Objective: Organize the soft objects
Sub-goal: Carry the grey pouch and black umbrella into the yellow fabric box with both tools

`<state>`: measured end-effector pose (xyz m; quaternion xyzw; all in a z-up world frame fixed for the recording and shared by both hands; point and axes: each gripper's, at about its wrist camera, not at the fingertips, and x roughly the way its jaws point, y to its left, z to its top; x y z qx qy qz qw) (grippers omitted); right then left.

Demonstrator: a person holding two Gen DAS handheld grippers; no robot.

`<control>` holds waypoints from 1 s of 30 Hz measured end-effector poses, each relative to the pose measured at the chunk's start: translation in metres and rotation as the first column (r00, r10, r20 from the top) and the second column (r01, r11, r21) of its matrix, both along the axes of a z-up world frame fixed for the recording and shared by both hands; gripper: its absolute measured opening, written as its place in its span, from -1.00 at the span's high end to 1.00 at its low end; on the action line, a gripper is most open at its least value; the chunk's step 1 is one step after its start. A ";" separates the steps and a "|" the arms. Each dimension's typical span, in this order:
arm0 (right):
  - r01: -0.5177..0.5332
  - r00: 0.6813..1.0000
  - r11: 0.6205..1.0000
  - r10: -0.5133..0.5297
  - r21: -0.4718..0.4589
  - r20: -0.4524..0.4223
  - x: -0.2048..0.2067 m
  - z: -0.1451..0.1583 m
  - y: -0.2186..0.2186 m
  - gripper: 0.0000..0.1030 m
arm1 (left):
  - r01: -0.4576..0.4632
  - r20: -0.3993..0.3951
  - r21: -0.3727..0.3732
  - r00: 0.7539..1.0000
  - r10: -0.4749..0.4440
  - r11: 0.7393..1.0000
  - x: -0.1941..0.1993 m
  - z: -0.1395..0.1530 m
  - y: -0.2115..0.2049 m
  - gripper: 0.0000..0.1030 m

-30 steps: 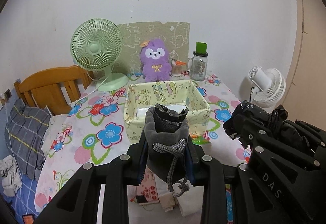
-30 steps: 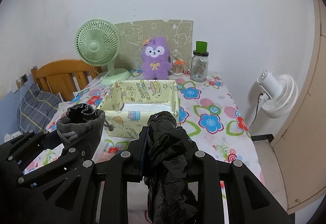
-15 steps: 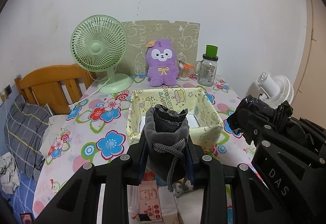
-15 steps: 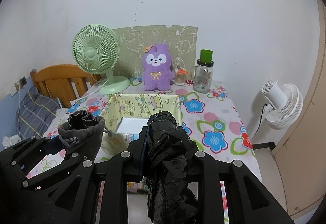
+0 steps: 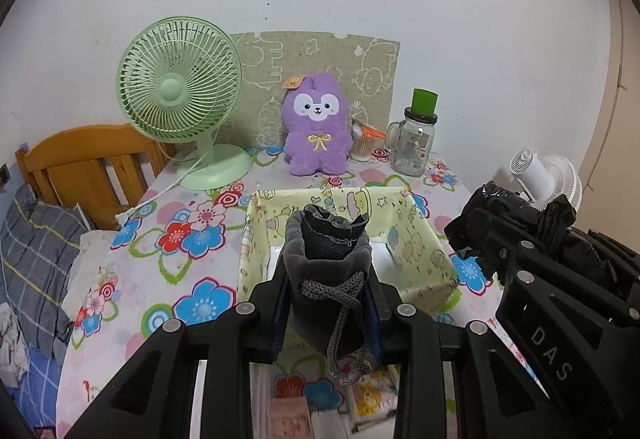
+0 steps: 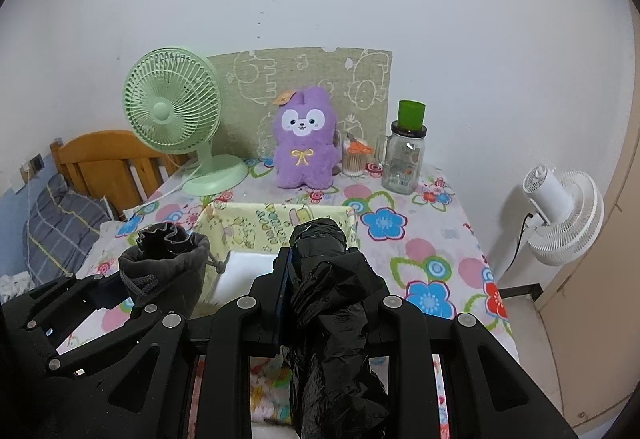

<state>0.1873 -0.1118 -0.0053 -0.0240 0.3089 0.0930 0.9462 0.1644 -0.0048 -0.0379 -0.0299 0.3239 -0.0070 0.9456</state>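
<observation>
Presently my left gripper point(image 5: 328, 279) clamps the grey drawstring pouch point(image 5: 328, 271) and my right gripper point(image 6: 320, 279) the black plastic bundle point(image 6: 332, 303), both above the yellow fabric bin point(image 5: 424, 251) on the table point(image 6: 432, 239), neither deposited yet.

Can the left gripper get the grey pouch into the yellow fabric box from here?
Probably yes. The left gripper, shut on the grey pouch, faces the yellow fabric box, whose top is open; nothing stands between them.
</observation>
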 end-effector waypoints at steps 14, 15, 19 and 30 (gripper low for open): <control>0.029 0.999 1.000 -0.029 0.012 -0.017 0.050 -0.009 0.008 0.44 | 0.020 -0.014 0.019 1.000 -0.020 1.000 0.050 -0.007 0.007 0.38; 0.027 0.999 1.000 -0.027 0.015 -0.026 0.055 -0.011 0.009 0.44 | 0.016 -0.020 0.023 1.000 -0.015 1.000 0.054 -0.009 0.007 0.37; 0.028 0.998 0.999 -0.027 0.025 -0.056 0.069 -0.019 0.011 0.44 | -0.001 -0.059 0.029 0.998 0.002 1.000 0.067 -0.021 0.007 0.34; 0.032 0.995 0.999 -0.030 0.023 -0.097 0.096 -0.033 0.020 0.10 | 0.005 -0.090 0.000 0.996 -0.005 1.000 0.086 -0.038 0.013 -0.66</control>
